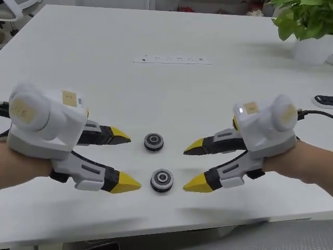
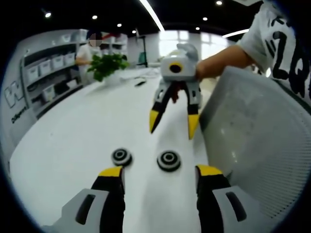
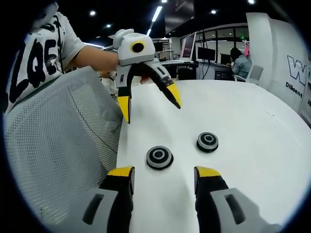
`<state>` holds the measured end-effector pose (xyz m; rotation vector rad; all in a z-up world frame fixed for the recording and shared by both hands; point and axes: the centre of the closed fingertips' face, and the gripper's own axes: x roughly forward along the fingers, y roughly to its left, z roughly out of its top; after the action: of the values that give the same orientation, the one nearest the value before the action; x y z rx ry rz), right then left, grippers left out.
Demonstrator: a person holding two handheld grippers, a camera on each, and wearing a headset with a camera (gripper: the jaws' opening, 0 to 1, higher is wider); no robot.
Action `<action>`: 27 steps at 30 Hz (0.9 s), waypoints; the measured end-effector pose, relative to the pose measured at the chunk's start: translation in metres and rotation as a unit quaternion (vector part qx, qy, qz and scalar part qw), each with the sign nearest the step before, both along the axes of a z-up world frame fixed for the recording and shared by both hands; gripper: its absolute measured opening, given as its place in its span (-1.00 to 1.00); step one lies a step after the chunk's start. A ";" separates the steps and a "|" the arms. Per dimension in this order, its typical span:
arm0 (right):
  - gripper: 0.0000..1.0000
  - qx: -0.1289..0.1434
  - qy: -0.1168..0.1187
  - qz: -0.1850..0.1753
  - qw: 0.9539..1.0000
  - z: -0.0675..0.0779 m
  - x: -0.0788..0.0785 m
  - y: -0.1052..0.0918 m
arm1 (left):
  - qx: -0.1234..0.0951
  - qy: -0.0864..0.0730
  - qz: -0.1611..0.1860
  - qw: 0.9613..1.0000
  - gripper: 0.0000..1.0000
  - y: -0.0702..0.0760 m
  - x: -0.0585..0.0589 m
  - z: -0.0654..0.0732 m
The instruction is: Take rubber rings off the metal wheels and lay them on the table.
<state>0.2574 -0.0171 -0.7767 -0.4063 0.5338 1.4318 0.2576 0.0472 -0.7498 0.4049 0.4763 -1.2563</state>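
We held the left gripper (image 1: 134,160) with its yellow-tipped jaws spread wide and nothing between them, and the right gripper (image 1: 184,169) stood the same way, wide open and empty. The two faced each other tip to tip across a small gap, hovering just above the surface. In that gap lay the two metal wheels, touched by neither gripper: the near wheel (image 1: 162,179) between the lower jaw tips and the far wheel (image 1: 153,141) between the upper ones, close to each other but apart. Each lay flat on its side with its axle hole pointing straight up at the ceiling. Being round discs, they had no long axis along the table that we could name. A dark rubber ring (image 3: 148,158) sat around the near wheel's rim, and the far wheel wore a like band. In the right gripper view the near wheel sat just ahead of the jaws, a little left of centre. The surface was a broad white table (image 1: 208,31), matte and plain, with the wheels near its front edge. A socket strip (image 1: 171,60) was set into it farther back. A leafy plant (image 1: 304,18) in a white pot (image 1: 312,49) stood at the far right corner. Beside the table a grey mesh chair back (image 2: 252,141) stood. Beyond it the room showed shelves (image 2: 48,73) of bins and bright ceiling lights (image 2: 153,14).
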 end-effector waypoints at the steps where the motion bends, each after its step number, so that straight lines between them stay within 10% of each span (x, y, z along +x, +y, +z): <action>1: -0.05 -0.002 0.000 0.002 1.000 -0.001 -0.001 0.001 | 0.000 0.000 -0.001 1.000 0.18 -0.001 0.000 0.000; 27: -0.11 -0.016 0.010 0.021 1.000 -0.011 0.001 0.005 | 0.032 0.031 -0.037 0.998 -0.08 -0.018 -0.003 -0.021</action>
<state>0.2584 -0.0118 -0.7876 -0.4318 0.5669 1.4702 0.2545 0.0288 -0.7705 0.4403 0.5599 -1.3304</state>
